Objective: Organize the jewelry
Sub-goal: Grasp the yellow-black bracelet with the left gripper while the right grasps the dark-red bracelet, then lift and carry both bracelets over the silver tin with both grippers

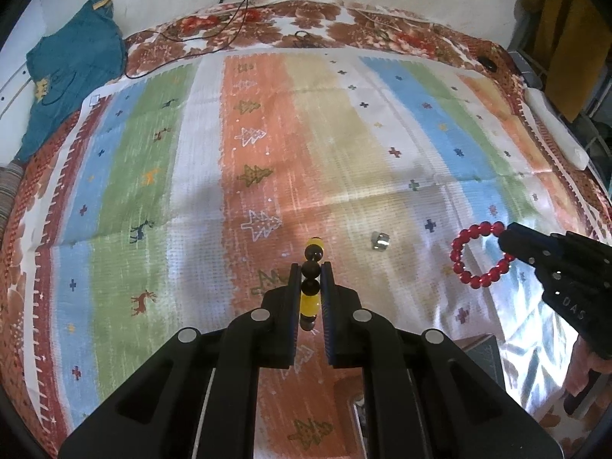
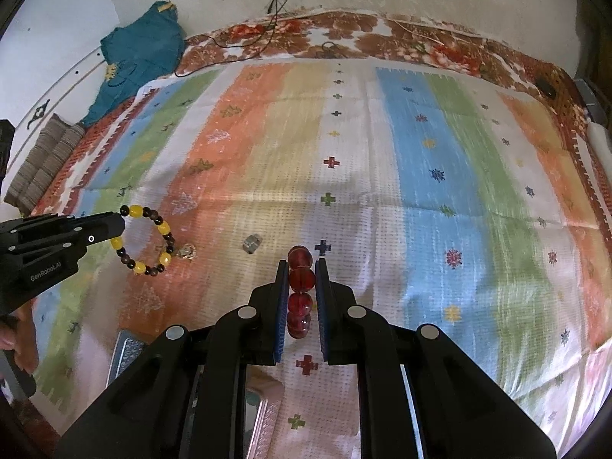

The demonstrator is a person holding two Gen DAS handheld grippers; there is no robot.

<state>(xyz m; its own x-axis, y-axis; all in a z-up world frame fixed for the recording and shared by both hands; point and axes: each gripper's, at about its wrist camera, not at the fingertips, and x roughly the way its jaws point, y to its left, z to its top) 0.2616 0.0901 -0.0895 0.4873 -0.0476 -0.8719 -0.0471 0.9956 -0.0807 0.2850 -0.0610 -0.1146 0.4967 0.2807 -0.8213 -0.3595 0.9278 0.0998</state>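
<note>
My left gripper (image 1: 310,267) is shut on a bracelet of yellow and dark beads (image 1: 310,298), seen edge-on between the pads. In the right wrist view the same bracelet (image 2: 147,239) hangs as a ring from the left gripper (image 2: 120,227) above the striped cloth. My right gripper (image 2: 301,264) is shut on a red bead bracelet (image 2: 301,287). From the left wrist view that red bracelet (image 1: 480,254) hangs as a loop from the right gripper (image 1: 505,238). A small silver piece (image 1: 380,240) (image 2: 251,244) lies on the cloth between the grippers, and a small golden piece (image 2: 187,250) lies beside it.
The striped cloth (image 1: 160,176) lies over a floral bedspread (image 1: 317,23). A teal garment (image 1: 72,72) and a black cable (image 1: 229,19) lie at the back left, a white roll (image 1: 554,130) at the right edge. A grey box corner (image 2: 126,352) shows below the left gripper.
</note>
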